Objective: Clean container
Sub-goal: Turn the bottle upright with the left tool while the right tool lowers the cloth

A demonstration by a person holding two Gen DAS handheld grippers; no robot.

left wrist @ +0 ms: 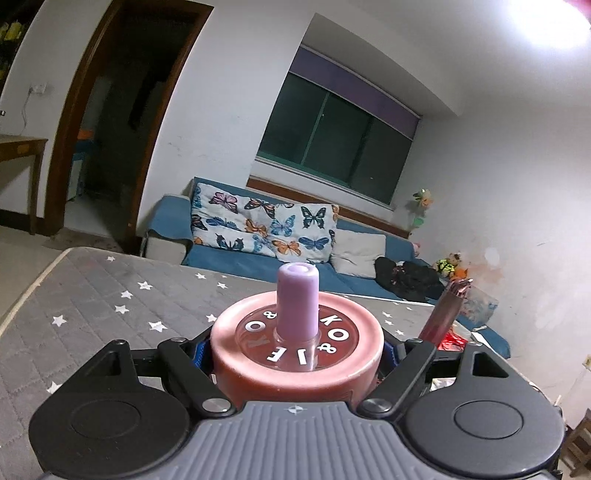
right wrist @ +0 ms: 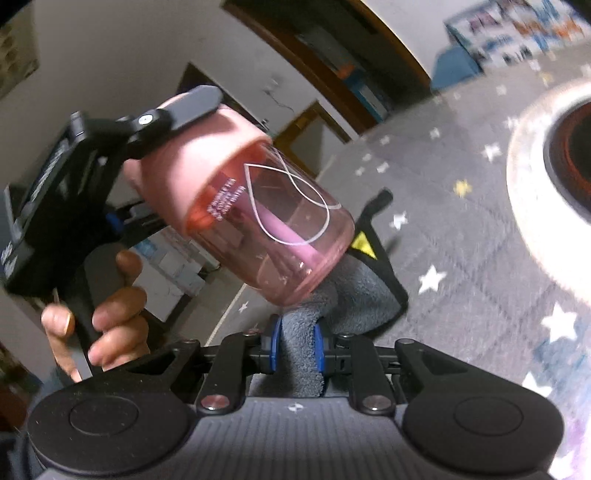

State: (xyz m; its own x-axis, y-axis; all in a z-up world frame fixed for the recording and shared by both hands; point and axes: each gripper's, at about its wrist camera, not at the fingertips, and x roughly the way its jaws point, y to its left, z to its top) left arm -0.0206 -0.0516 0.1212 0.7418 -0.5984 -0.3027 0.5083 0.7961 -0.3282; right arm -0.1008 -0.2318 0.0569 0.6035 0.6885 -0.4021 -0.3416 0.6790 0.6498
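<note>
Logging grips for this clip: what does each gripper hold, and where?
Left gripper clamps the pink bottle by its lid. Right gripper pinches a bunched grey cloth near its fold.

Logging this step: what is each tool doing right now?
Left tool: closed on the pink bottle.
Right tool: closed on the grey cloth.

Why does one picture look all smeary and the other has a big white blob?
Right wrist view: the starry mat and the round thing at the right edge are streaked with motion blur. Left wrist view: sharp, but a ceiling light glares white, and the fisheye bends the doorway.
</note>
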